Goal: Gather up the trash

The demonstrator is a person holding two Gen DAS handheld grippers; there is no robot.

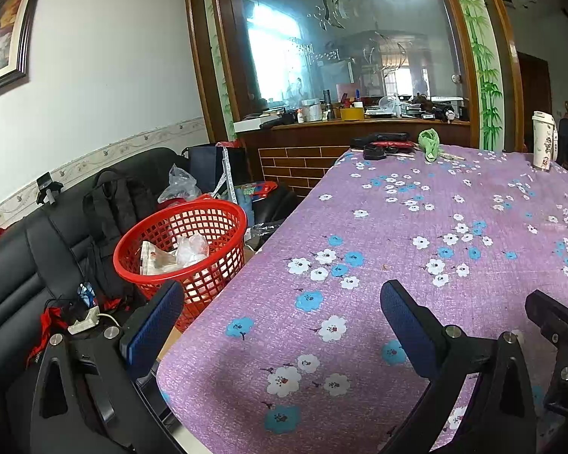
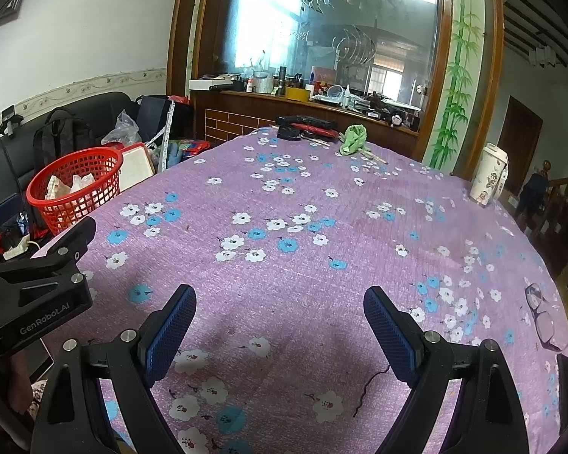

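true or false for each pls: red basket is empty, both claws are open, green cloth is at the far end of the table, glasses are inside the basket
1. The red plastic mesh basket is empty. False: crumpled paper and plastic lie in it.
2. The left claw and the right claw are open. True.
3. The crumpled green cloth lies at the far end of the purple flowered tablecloth. True.
4. The dark-framed glasses are inside the basket. False: they lie on the tablecloth near its right edge.

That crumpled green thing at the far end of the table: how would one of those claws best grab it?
Probably from above, pinching the raised bunched top of the green cloth. It sits in a soft heap that stands up off the tablecloth, so open jaws like the right gripper has now could close across that hump.
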